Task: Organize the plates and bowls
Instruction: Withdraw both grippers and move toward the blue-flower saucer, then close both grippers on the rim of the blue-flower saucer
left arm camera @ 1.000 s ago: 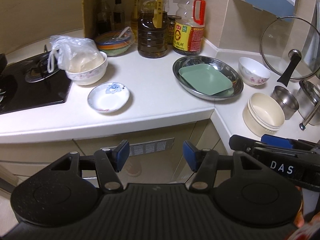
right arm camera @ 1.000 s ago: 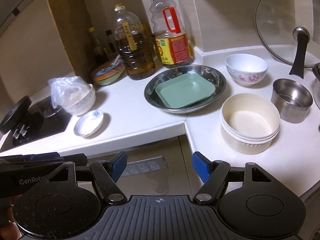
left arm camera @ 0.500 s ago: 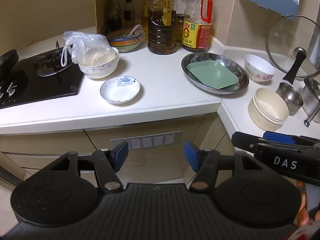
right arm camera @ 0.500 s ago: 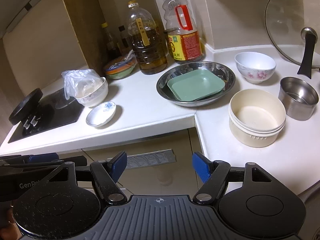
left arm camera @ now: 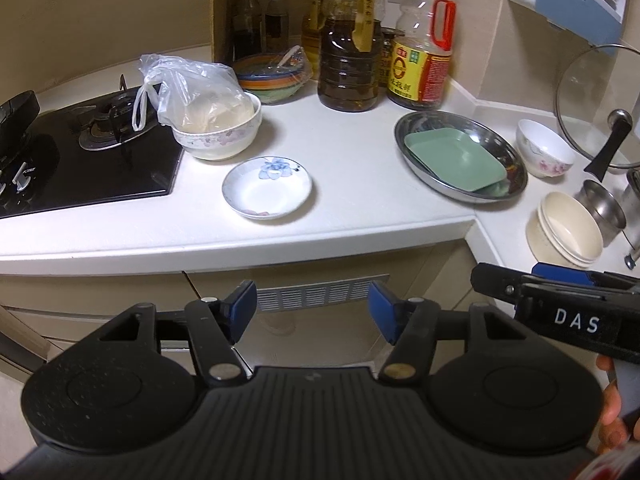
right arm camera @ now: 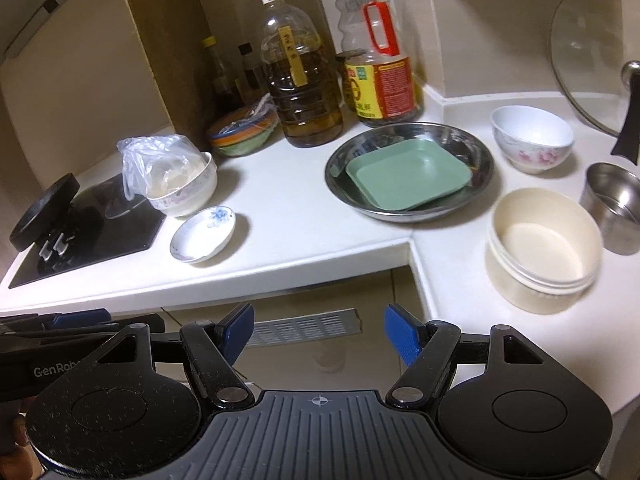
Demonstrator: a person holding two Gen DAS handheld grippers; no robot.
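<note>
Moved: both grippers have backed off the counter (left arm camera: pixel 352 160), dishes untouched.
Left gripper (left arm camera: pixel 312 306): jaws apart, empty.
Right gripper (right arm camera: pixel 319 330): likewise.
Green plate (right arm camera: pixel 408 172): inside steel tray (right arm camera: pixel 478 150).
Saucer (left arm camera: pixel 267 187): beside stove (left arm camera: pixel 80 168).

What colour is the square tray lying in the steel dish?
Pale green tray, plain with no pattern; the right wrist view shows it best.

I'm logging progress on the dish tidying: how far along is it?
Barely begun. Done: only the green plate sits in the steel dish. In hand: nothing; left claw and right claw are open and empty. Left: small saucer, floral bowl, cream bowls still scattered.
</note>
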